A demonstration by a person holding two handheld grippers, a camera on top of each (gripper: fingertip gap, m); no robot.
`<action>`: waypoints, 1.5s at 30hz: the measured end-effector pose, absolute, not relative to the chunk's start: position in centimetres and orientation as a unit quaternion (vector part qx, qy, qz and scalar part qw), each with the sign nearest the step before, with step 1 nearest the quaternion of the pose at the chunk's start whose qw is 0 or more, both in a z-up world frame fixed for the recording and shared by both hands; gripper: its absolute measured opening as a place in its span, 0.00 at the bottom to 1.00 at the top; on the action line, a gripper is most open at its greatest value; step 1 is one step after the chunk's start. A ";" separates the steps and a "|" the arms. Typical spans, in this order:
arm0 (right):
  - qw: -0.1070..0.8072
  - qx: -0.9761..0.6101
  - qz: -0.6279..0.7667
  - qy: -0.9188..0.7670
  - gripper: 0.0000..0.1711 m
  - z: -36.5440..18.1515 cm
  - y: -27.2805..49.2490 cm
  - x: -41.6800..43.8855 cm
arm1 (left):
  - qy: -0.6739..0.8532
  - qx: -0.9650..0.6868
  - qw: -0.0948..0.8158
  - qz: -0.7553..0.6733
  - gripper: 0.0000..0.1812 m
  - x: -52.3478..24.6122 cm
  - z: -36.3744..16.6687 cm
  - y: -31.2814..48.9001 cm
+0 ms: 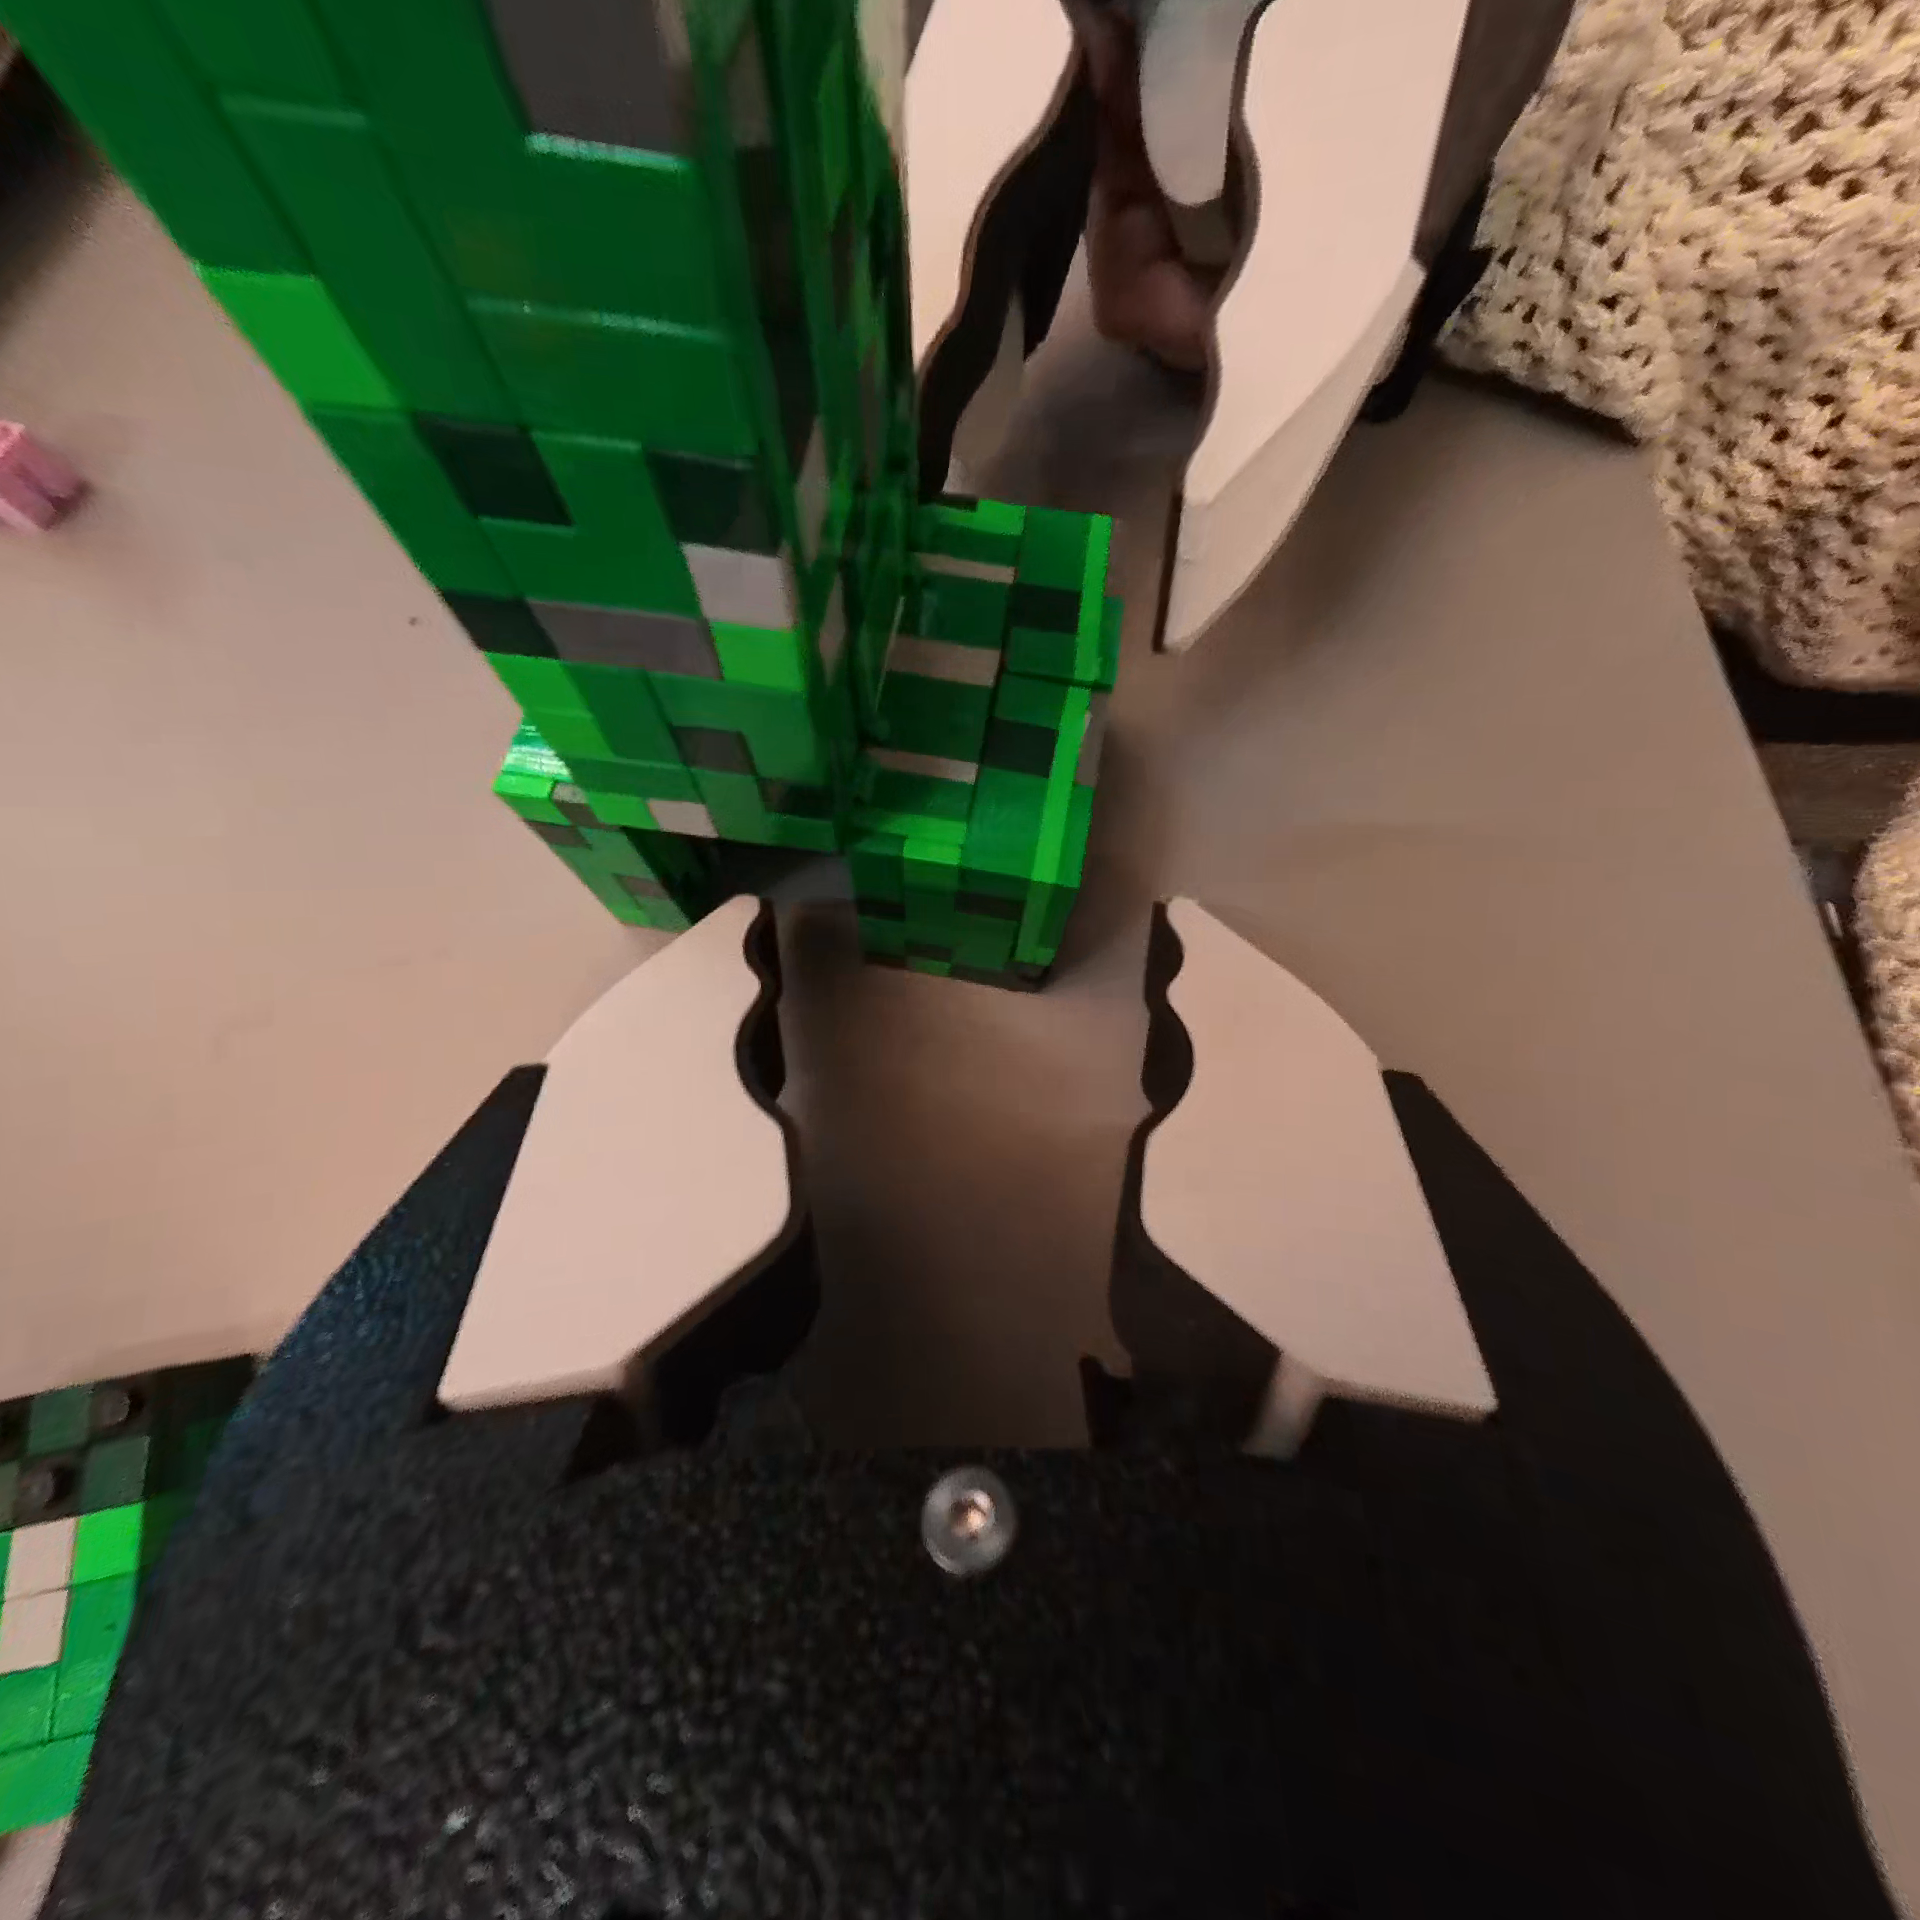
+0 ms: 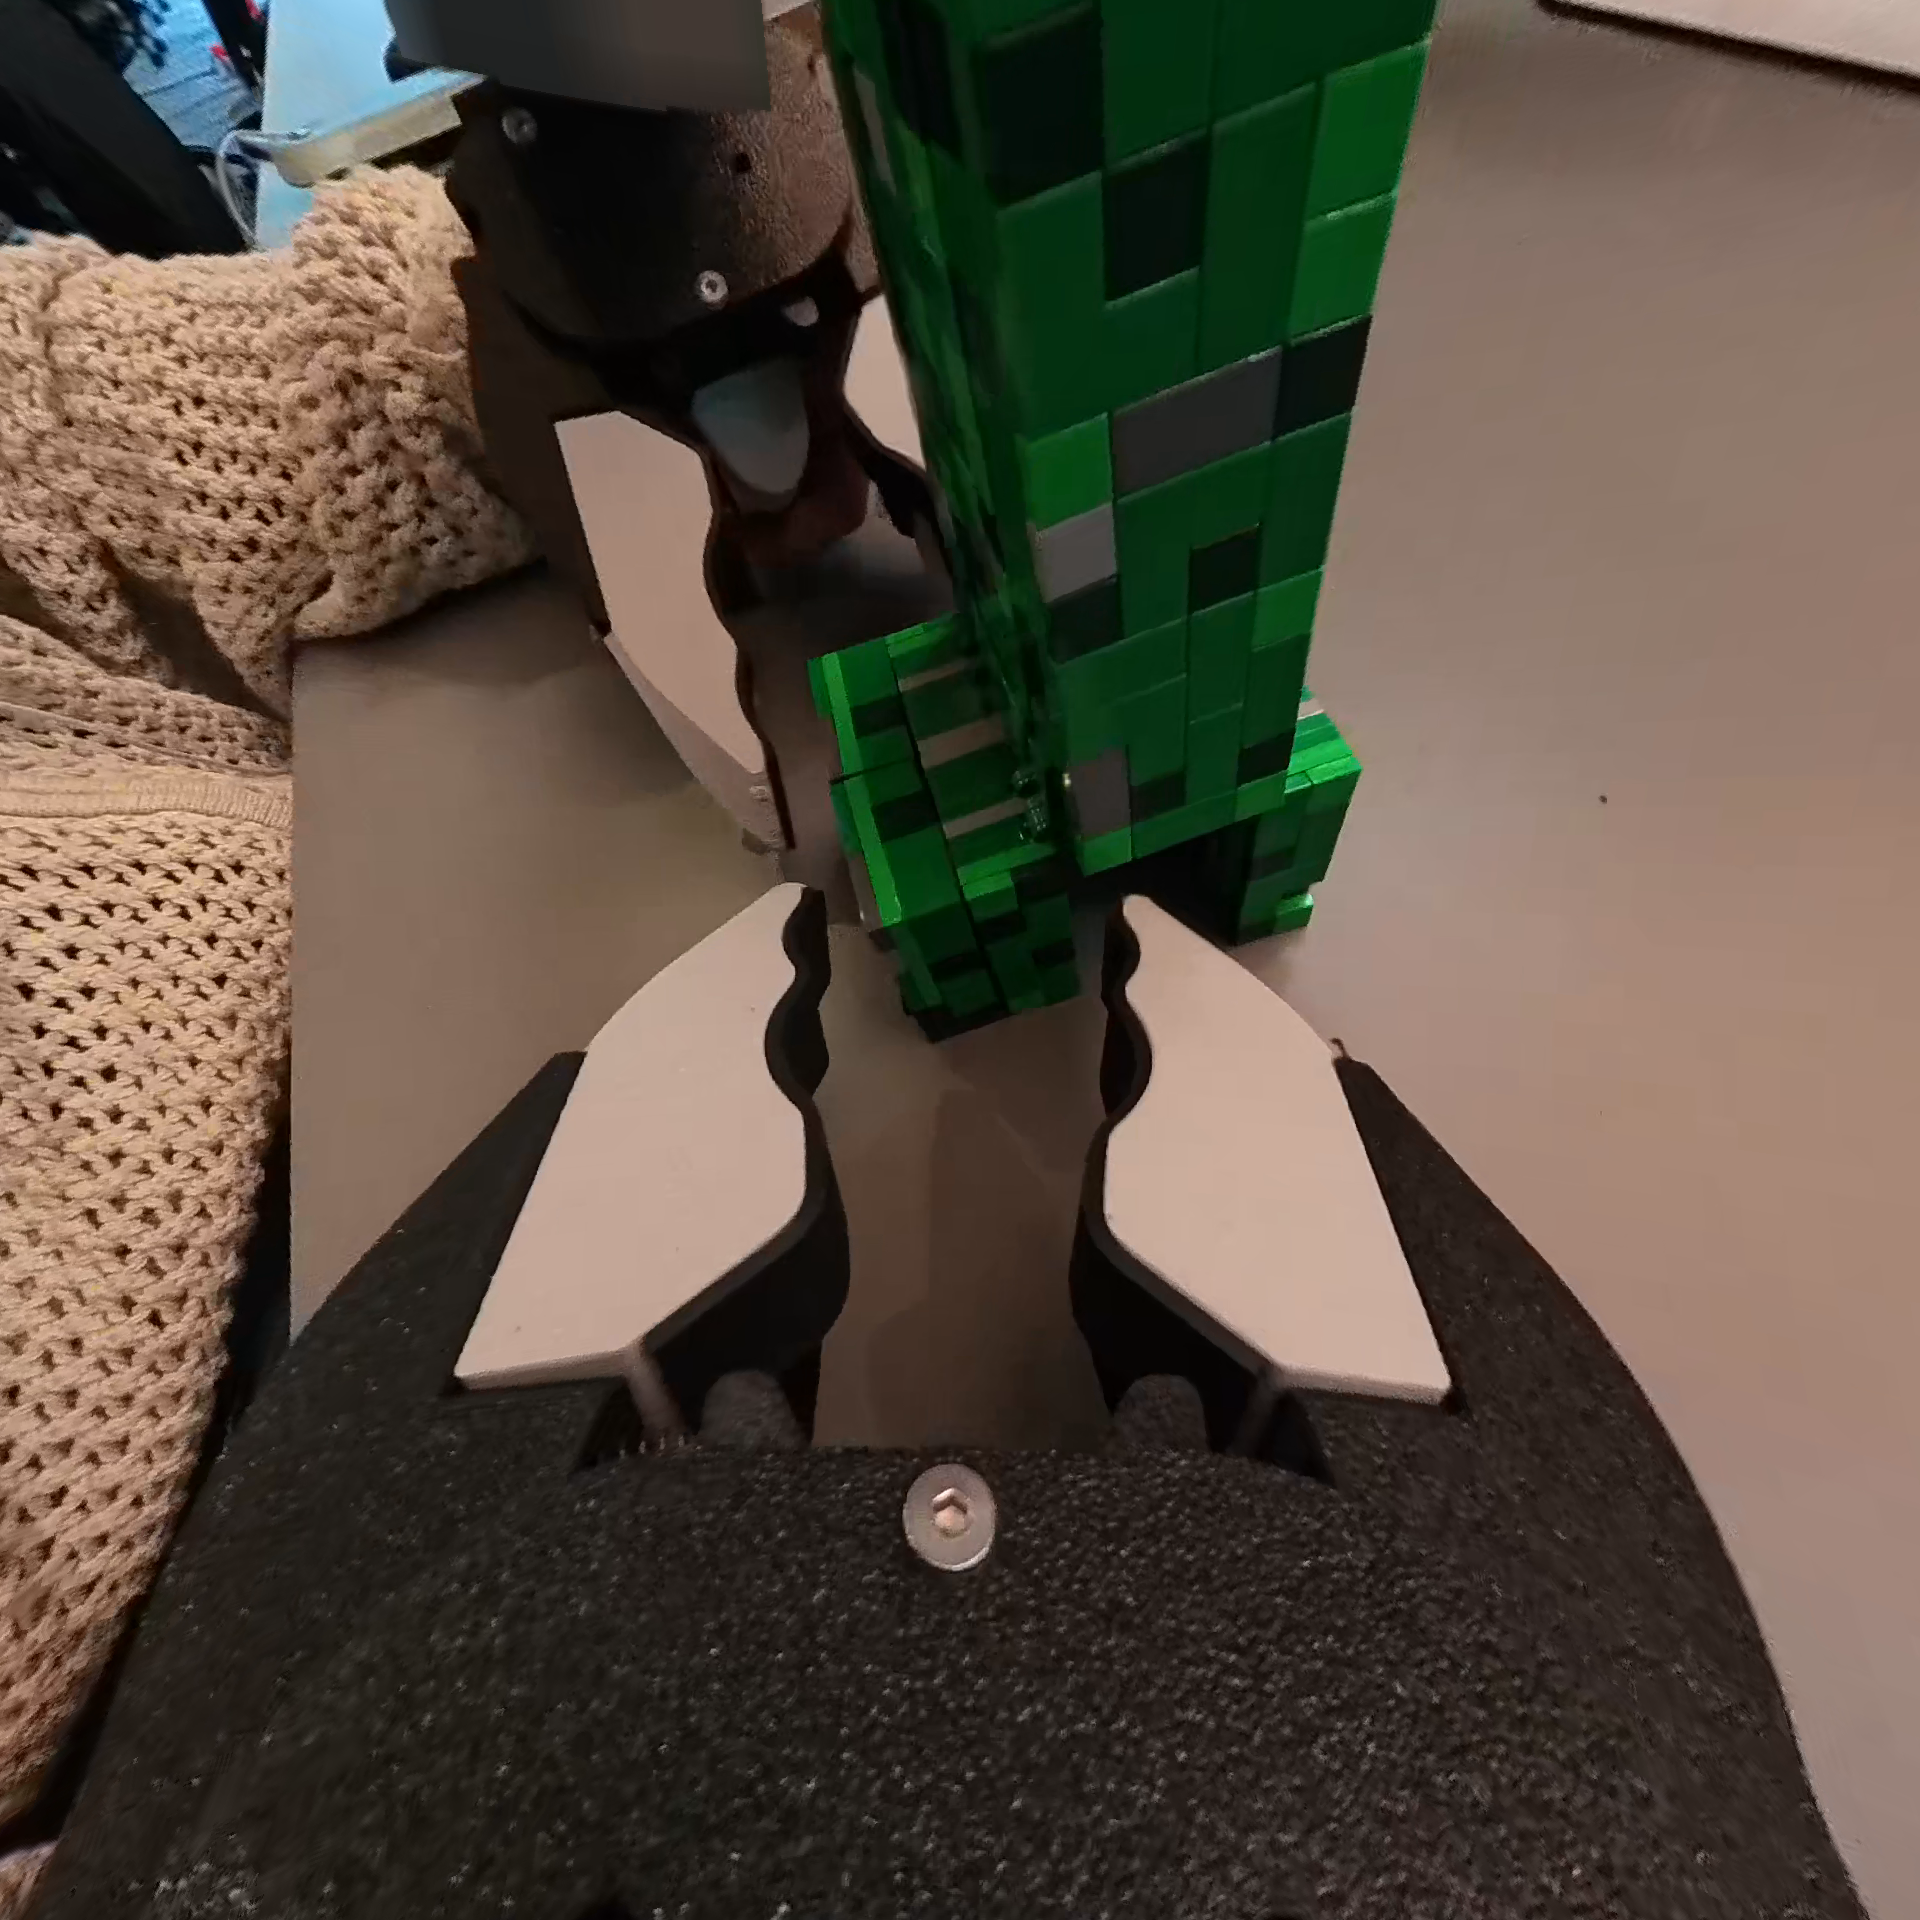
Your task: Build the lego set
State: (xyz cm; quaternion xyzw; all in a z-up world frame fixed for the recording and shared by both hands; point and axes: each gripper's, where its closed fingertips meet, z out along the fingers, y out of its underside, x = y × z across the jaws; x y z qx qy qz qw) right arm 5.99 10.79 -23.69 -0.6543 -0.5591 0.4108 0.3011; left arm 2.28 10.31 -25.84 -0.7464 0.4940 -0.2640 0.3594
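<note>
The green brick figure (image 1: 665, 436) stands upright on the grey tabletop (image 1: 260, 831), a tall square column of light green, dark green and grey tiles resting on short blocky feet (image 1: 977, 790). In the right wrist view the same figure (image 2: 1143, 416) rises out of the top of the frame, its feet (image 2: 956, 862) planted near the table edge closest to the person. The left claw (image 1: 961, 914) sits low over the tabletop with its pale fingers spread wide and nothing between them; its tips lie just short of the nearest foot, and whether they touch it cannot be told. The right claw (image 2: 966, 909) is likewise spread wide and empty, its tips just beside the foot on the figure's near corner. Each claw shows in the other's view: the right claw (image 1: 1049, 561) comes in from the far side of the figure with one finger close against the column, and the left claw (image 2: 769, 831) reaches down beside the foot. A second green tiled piece (image 1: 62, 1558) lies flat on the tabletop at the lower left of the left wrist view, partly hidden by the claw's black body. A small pink piece (image 1: 31, 488) rests near the left border. A beige knitted sleeve (image 2: 156, 727) hangs over the table edge.
</note>
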 end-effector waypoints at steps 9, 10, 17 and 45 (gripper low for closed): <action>0.266 -0.652 0.420 -0.573 0.27 -24.2 10.7 4.8 | 0.496 -0.727 0.350 -0.320 0.31 2.9 -25.0 10.9; 0.266 -0.651 0.420 -0.573 0.26 -24.2 10.7 4.8 | 0.500 -0.722 0.349 -0.325 0.29 3.1 -24.9 10.9; 0.264 -0.651 0.424 -0.572 0.24 -24.1 10.7 4.6 | 0.522 -0.715 0.356 -0.300 0.21 3.6 -25.2 10.7; 0.355 -0.678 0.382 -0.518 0.39 -23.1 11.2 6.5 | 0.540 -0.732 0.339 -0.241 0.33 3.0 -26.8 10.3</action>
